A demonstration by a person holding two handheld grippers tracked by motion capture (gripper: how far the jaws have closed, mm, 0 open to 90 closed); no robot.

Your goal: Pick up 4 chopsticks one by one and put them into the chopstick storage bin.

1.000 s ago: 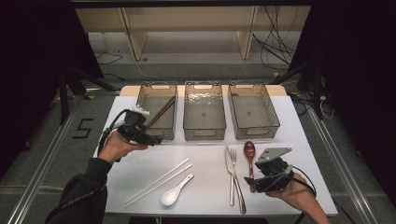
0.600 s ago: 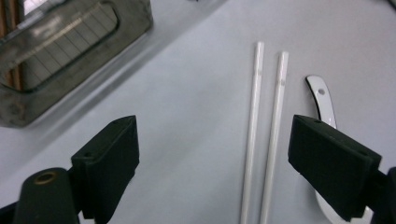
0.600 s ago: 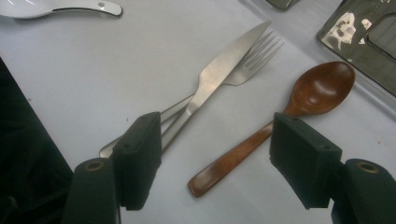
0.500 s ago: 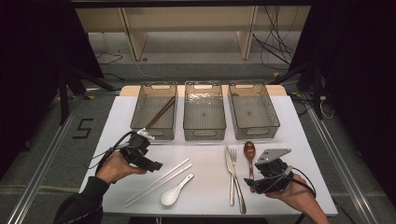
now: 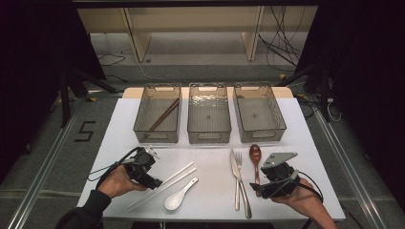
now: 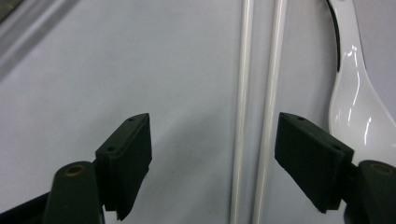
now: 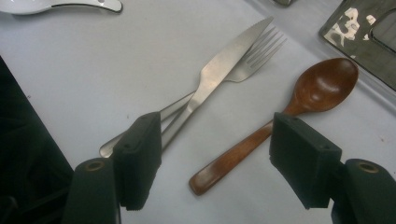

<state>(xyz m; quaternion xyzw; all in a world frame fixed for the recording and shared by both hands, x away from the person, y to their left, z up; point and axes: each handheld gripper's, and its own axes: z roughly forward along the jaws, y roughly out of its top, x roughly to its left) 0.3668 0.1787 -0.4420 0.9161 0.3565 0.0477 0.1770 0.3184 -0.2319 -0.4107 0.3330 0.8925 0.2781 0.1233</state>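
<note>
Broadly, the white table (image 5: 210, 143) carries three clear bins along its far side, the left bin (image 5: 157, 114) already holding a pair of brown chopsticks (image 5: 163, 116). Nearer the person, the left gripper (image 5: 152, 177) hangs just above a pair of white chopsticks (image 5: 162, 187), jaws spread wide and holding nothing. The sticks lie side by side, their long axis slanting from near-left to far-right on the table, and the left hand is much the nearer to them. From the left gripper view (image 6: 212, 154) that axis runs straight up between the two jaws, with the white chopsticks (image 6: 259, 112) sitting closer to the right jaw than the left, so closing would call for a small sideways correction. That view also shows the white ceramic spoon (image 6: 355, 93) just beside them, apart. The right gripper (image 7: 215, 161) is open too, straddling the wooden spoon (image 7: 280, 121) handle beside the knife (image 7: 219, 74) and fork (image 7: 252, 60)
</note>
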